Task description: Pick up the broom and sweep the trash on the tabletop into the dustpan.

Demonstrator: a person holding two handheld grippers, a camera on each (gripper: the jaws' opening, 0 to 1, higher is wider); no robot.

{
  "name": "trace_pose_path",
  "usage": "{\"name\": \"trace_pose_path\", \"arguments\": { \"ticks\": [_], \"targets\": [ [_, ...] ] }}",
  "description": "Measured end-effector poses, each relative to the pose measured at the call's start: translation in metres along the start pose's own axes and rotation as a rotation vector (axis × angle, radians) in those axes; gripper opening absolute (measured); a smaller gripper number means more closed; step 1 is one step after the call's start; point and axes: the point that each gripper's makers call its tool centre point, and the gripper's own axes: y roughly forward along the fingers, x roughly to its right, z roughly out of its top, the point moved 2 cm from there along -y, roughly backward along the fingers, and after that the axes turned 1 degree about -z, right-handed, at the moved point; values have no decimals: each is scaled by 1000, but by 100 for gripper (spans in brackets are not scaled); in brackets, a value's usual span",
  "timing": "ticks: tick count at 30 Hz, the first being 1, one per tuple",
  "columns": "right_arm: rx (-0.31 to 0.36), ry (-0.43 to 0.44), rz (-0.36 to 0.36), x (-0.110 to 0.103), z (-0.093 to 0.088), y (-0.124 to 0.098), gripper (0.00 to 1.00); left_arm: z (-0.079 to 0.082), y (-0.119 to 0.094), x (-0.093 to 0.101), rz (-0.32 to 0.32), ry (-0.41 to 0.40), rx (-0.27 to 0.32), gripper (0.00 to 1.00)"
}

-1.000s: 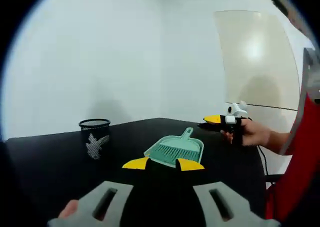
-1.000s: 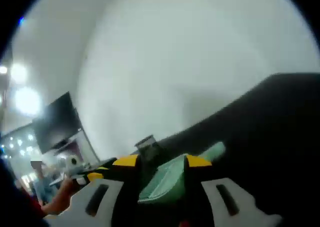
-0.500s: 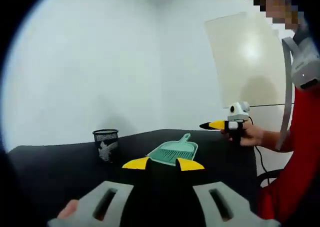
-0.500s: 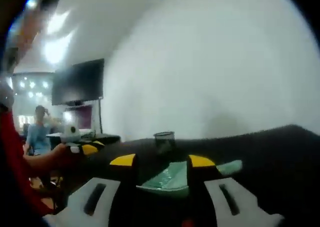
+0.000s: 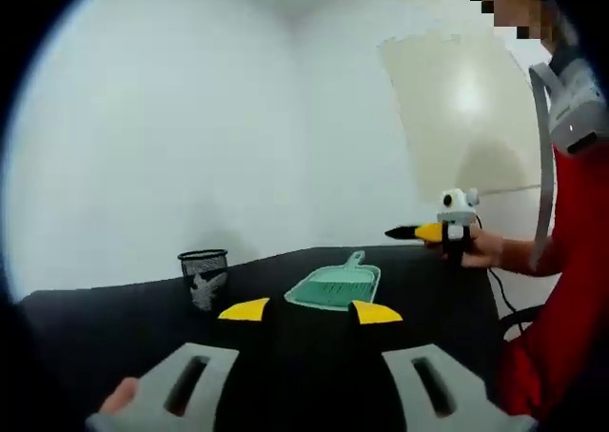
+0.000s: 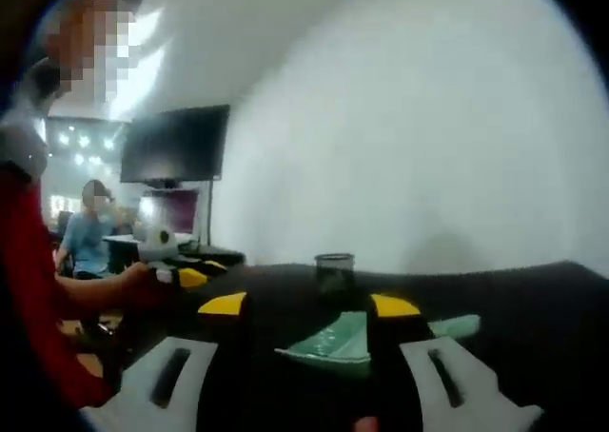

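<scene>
- Here, the left gripper (image 5: 310, 310) hung low in the left gripper view, jaws spread and empty, above the black table (image 5: 114, 327).
- The green dustpan (image 5: 333, 286) lay at centre frame, brush bristles inside it, with a mesh bin (image 5: 205, 277) to its left.
- The right gripper (image 6: 310, 304) had its jaws spread too.

no legible text, label, brand or number in either view; the pale mark on the mesh bin (image 5: 204, 276) is perhaps a logo, too blurred to read.
</scene>
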Motion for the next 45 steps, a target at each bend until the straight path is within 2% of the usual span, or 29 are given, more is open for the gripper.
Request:
{"name": "trace_pose_path", "arguments": {
  "ticks": [4,7,11,14,17,22,27,45],
  "targets": [
    [11,26,-3,2,1,-1,50,-7,2,6,-27,-6,-36,33],
    [16,20,-1,1,1,-2,50,-6,1,6,-30,-18,-23,31],
    [-42,21,0,3,-10,2,50,-5,-1,2,-27,-67,-1,31],
    [-59,18,3,4,-14,2,50,-3,-3,-1,-24,-97,20,29],
    [-75,23,0,7,-17,3,50,-6,-2,-5,-14,-117,9,29],
    [-88,60,-6,11,-21,3,49,-9,-1,-3,-21,-109,-9,29],
    [-84,72,-5,10,-20,2,49,-7,-3,-4,-11,-113,4,28],
    [-86,68,-5,7,-20,2,48,-6,-5,-5,-4,-109,7,27]
  ]
}}
